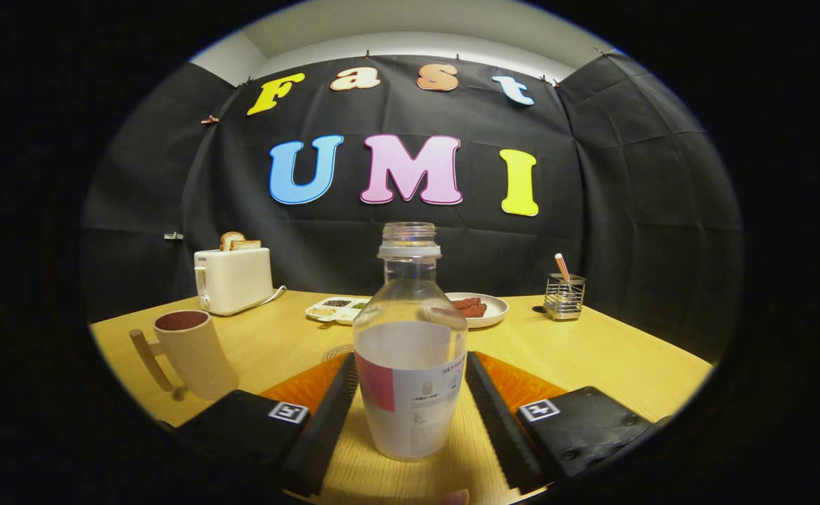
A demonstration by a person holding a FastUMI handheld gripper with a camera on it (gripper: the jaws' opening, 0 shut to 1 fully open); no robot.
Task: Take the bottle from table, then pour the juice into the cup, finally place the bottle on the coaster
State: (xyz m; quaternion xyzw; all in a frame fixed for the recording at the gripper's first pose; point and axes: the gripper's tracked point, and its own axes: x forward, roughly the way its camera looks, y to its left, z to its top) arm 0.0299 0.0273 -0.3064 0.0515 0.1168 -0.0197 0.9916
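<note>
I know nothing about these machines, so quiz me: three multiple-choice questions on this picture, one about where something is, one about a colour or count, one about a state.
1. Where is the bottle?
A. between the gripper's two fingers
B. beside the toaster
C. inside the wire holder

2. How many toast slices stick out of the toaster?
A. none
B. two
C. five

3. What state is the bottle's top in?
A. capped
B. corked
C. open, no cap

Answers:
1 A, the bottle stands on the table with one finger on each side.
2 B, two browned slices show above the slots.
3 C, the bare threaded neck shows with nothing over it.

The fingers flank the bottle; whether they press on it cannot be told.
</note>
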